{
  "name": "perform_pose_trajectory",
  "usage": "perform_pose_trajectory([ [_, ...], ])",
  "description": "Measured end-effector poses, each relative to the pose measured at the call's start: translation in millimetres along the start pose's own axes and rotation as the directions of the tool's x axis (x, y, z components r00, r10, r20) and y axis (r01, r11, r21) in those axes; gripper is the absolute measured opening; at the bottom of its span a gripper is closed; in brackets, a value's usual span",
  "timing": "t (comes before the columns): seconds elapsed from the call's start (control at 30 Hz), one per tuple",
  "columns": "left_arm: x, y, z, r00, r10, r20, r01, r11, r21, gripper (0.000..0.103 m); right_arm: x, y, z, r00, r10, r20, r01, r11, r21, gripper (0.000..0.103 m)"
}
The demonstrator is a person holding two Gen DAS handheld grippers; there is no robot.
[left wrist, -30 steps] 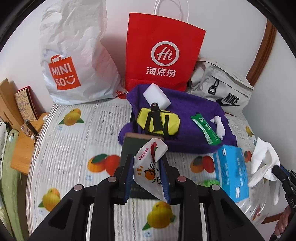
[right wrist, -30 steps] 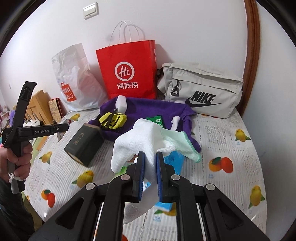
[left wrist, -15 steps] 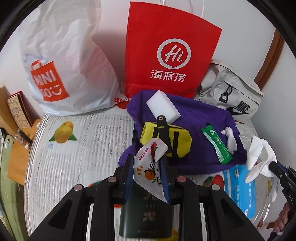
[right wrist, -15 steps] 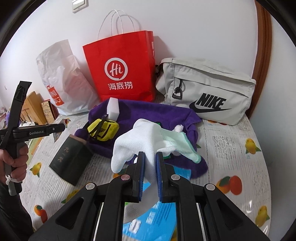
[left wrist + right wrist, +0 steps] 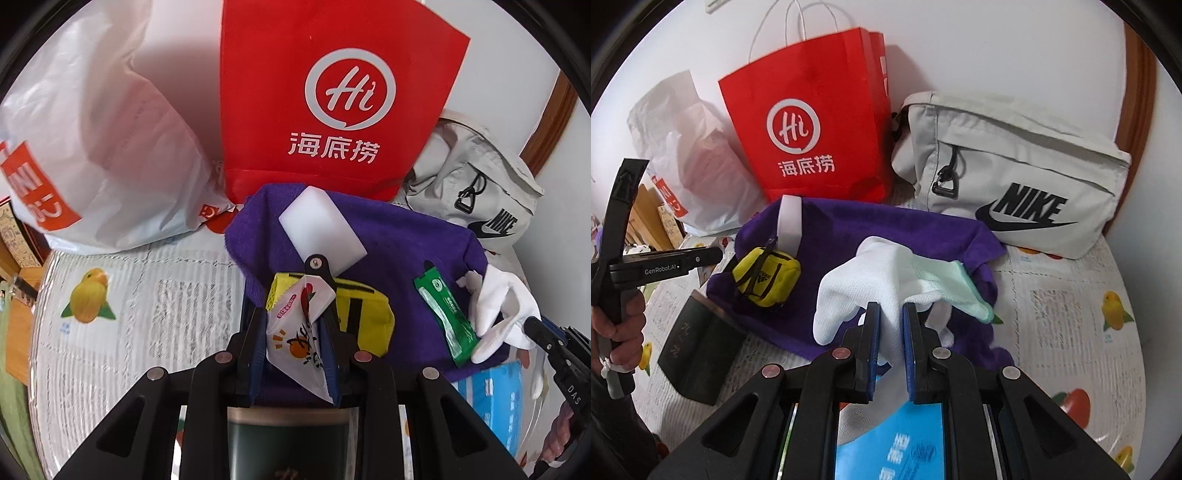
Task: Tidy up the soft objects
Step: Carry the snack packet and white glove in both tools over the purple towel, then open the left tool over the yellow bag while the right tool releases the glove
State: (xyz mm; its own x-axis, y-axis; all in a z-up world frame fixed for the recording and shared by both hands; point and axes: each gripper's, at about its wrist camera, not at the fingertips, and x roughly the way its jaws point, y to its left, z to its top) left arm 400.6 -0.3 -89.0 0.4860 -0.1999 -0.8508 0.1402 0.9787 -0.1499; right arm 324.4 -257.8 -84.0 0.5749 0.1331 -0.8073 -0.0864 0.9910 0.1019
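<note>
Purple towel (image 5: 399, 254), spread mid-surface before the red paper bag (image 5: 332, 96), now fills both views: you have carried both loads nearer it than a second ago, so placing looks next. Your right gripper (image 5: 891, 325) has its jaws clamped narrow on the white glove (image 5: 871, 273); your left gripper (image 5: 295, 332) pinches the snack packet (image 5: 299, 332) above the yellow pouch (image 5: 365, 314).

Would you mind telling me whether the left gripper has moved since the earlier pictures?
Yes. The left gripper, holding the snack packet, moved forward toward the red bag, now over the purple towel.
</note>
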Motion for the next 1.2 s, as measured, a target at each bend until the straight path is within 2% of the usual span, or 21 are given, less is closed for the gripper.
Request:
perform_pose_trajectory([
  [0.27,27,-2,17,1.0,-0.004,-0.031,0.004,1.0,0.005,0.026,36,-6,10,0.999,0.003,-0.044,-0.002,1.0,0.002,0.012],
  [0.47,50,-2,25,0.996,0.002,-0.093,-0.003,1.0,-0.008,0.026,59,-13,11,0.996,0.002,-0.091,-0.001,1.0,0.01,0.013],
  [0.7,62,-14,31,0.995,0.008,-0.098,-0.007,1.0,0.019,0.027,73,-19,10,0.992,0.007,-0.126,-0.003,1.0,0.028,0.015],
  [0.87,67,-17,33,0.994,0.001,-0.107,0.001,1.0,0.023,0.032,81,-19,11,0.988,0.007,-0.155,-0.003,1.0,0.026,0.017],
  [0.93,69,-20,33,0.994,-0.001,-0.111,0.004,1.0,0.027,0.039,81,-19,12,0.988,0.008,-0.156,-0.004,1.0,0.024,0.018],
  [1.03,68,-21,31,0.993,-0.006,-0.121,0.01,0.999,0.032,0.046,80,-19,11,0.987,0.02,-0.16,-0.015,0.999,0.03,0.034],
  [1.1,66,-23,29,0.991,0.0,-0.131,0.005,0.999,0.04,0.05,78,-19,10,0.987,0.035,-0.158,-0.03,0.999,0.033,0.048],
  [1.13,64,-24,28,0.991,0.008,-0.135,-0.002,0.999,0.046,0.055,77,-18,10,0.987,0.038,-0.153,-0.034,0.999,0.03,0.05],
  [1.2,59,-25,24,0.992,0.035,-0.124,-0.029,0.998,0.049,0.056,74,-15,9,0.988,0.033,-0.149,-0.03,0.999,0.021,0.052],
])
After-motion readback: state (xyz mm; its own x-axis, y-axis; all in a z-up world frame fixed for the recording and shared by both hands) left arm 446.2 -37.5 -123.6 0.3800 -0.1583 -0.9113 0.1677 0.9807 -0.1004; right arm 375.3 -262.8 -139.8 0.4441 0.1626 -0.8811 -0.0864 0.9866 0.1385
